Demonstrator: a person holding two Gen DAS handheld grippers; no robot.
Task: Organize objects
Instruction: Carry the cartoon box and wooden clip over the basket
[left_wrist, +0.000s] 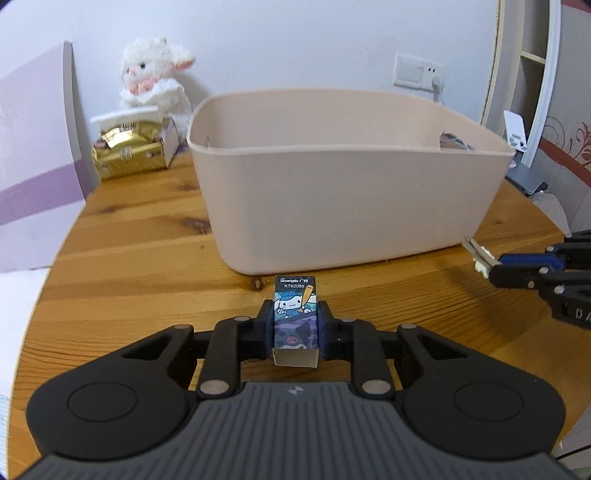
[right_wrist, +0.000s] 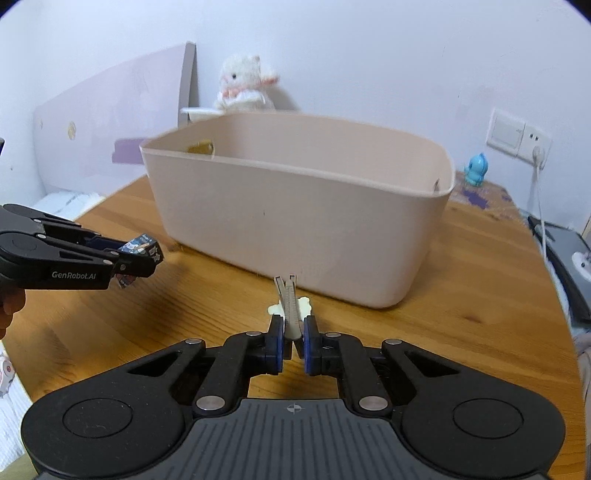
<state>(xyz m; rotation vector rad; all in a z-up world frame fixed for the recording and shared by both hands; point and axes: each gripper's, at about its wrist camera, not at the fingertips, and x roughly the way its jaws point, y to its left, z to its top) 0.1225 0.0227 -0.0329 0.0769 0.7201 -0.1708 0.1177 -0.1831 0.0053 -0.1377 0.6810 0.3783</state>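
Observation:
My left gripper (left_wrist: 295, 321) is shut on a small cartoon-printed box (left_wrist: 294, 295), held a little above the wooden table (left_wrist: 129, 277) just in front of the beige plastic bin (left_wrist: 347, 206). The right wrist view shows that same left gripper (right_wrist: 144, 258) and box (right_wrist: 142, 243) at the left. My right gripper (right_wrist: 293, 325) is shut on a cream-coloured clip (right_wrist: 290, 299) that sticks out forward toward the bin (right_wrist: 295, 221). In the left wrist view, the right gripper (left_wrist: 495, 267) and the clip (left_wrist: 476, 254) are at the right edge. The bin's floor is hidden.
A white plush toy (left_wrist: 155, 85) and a gold packet (left_wrist: 125, 151) sit at the table's back left. A blue figurine (right_wrist: 474, 170) stands behind the bin on the right, near a wall socket (right_wrist: 517, 136) with a cable. A grey device (right_wrist: 565, 254) lies at the right edge.

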